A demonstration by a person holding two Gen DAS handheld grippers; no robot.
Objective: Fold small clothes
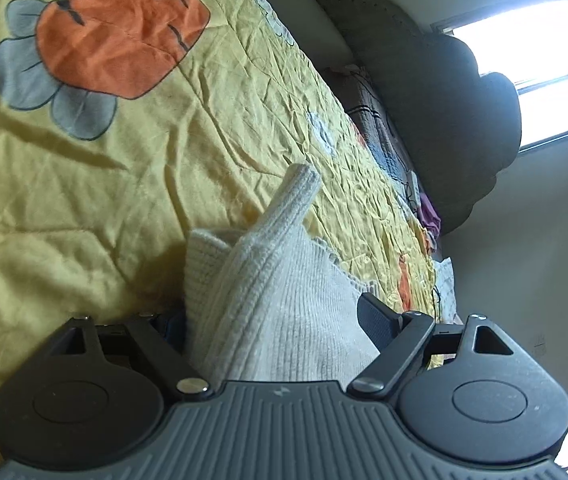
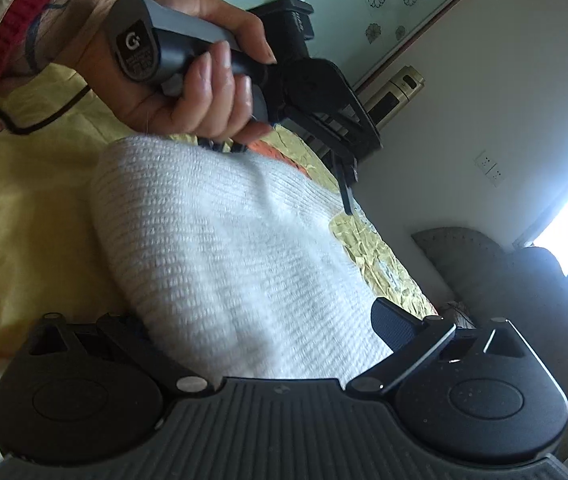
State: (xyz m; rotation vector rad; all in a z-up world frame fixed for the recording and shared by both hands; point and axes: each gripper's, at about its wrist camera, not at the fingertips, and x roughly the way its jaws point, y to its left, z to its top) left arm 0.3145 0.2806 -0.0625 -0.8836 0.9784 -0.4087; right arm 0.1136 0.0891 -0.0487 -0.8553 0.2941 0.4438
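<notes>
- Both claws: L gripper (image 1: 272,312) and R gripper (image 2: 260,320) spread wide, white knit garment (image 2: 220,248) bunched between the jaws; can't tell if pads press it.
- Garment lies on yellow quilt (image 1: 84,200), w/ L hand (image 2: 188,80) above it.
- Do it well: lower edges level, lay flat, smooth.
- Knit: ribbed, soft, thick, scalloped hem. Quilt: crinkly, carrot print.

Cream-white rib-knit garment (image 1: 284,304), small and bunched. In the left wrist view it rose from 6 o'clock, with a folded sleeve or corner pointing toward 12, tip lying on yellow bedding; scalloped edge at 3 o'clock. In the right wrist view the same knit (image 2: 220,256) was a rounded mound filling the centre, ribs running crosswise, partly blurred, edge toward 2 o'clock.
</notes>
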